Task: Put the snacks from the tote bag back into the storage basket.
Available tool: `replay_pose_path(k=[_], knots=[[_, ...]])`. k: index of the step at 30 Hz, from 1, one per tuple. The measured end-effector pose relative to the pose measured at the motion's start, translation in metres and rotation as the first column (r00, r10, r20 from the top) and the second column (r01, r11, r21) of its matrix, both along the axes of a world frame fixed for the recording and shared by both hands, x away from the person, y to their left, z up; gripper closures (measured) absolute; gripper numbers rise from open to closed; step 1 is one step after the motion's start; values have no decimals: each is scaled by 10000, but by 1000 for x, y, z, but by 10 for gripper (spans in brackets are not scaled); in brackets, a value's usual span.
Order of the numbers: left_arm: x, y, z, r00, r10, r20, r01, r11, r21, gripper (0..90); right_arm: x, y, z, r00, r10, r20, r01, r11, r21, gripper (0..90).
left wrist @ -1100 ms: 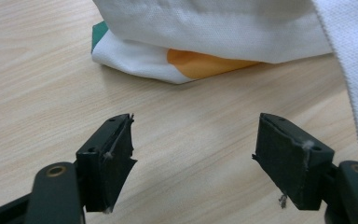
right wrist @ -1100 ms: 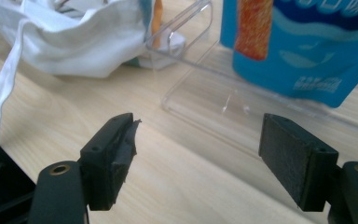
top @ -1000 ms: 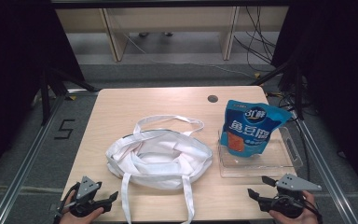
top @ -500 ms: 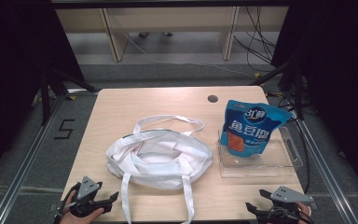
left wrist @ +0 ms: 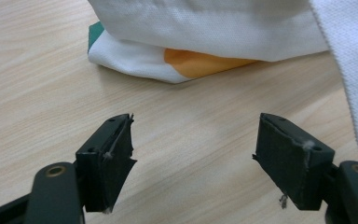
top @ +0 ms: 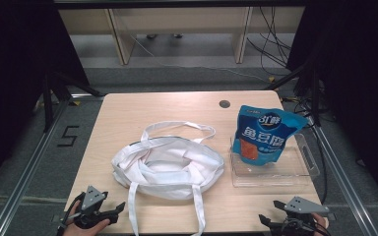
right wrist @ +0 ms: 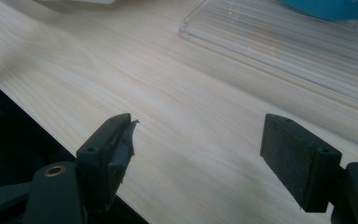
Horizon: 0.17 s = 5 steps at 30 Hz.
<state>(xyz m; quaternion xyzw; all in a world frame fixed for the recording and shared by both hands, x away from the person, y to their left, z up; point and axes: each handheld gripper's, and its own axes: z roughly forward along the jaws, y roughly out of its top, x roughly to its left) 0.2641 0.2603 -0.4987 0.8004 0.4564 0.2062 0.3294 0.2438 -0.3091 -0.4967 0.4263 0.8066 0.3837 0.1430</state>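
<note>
A white cloth tote bag (top: 167, 164) lies open in the middle of the wooden table (top: 142, 113), its straps trailing toward the near edge. A blue snack pouch (top: 265, 135) stands in a clear plastic tray (top: 302, 172) at the right. My left gripper (top: 119, 209) rests at the near left corner, open with nothing between its jaws; in the left gripper view (left wrist: 193, 144) the tote bag (left wrist: 205, 28) lies just ahead, with an orange and a green patch under its fold. My right gripper (top: 263, 221) sits at the near right edge, open and holding nothing (right wrist: 198, 149), with the tray (right wrist: 289, 37) ahead.
A dark round grommet (top: 224, 103) sits in the far part of the tabletop. Beyond the table, cables (top: 270, 49) run across the floor beside wooden furniture legs. A "5" (top: 68, 136) is marked on the floor at the left. Metal rails flank the table.
My right gripper has dropped lower toward the near table edge. The left gripper, the bag, the pouch and the tray have stayed where they were.
</note>
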Motion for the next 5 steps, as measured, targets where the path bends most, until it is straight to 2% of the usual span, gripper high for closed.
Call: replay_pose_path(k=[2,5], knots=[[0,0,0,10000,10,-5,-10,10000,-4,267,0,1,-1,9999,9,-129,-7,9999,144,260],[0,0,0,10000,19,-3,-19,10000,-18,267,1,1,-2,10000,-12,-94,13,10000,88,260]])
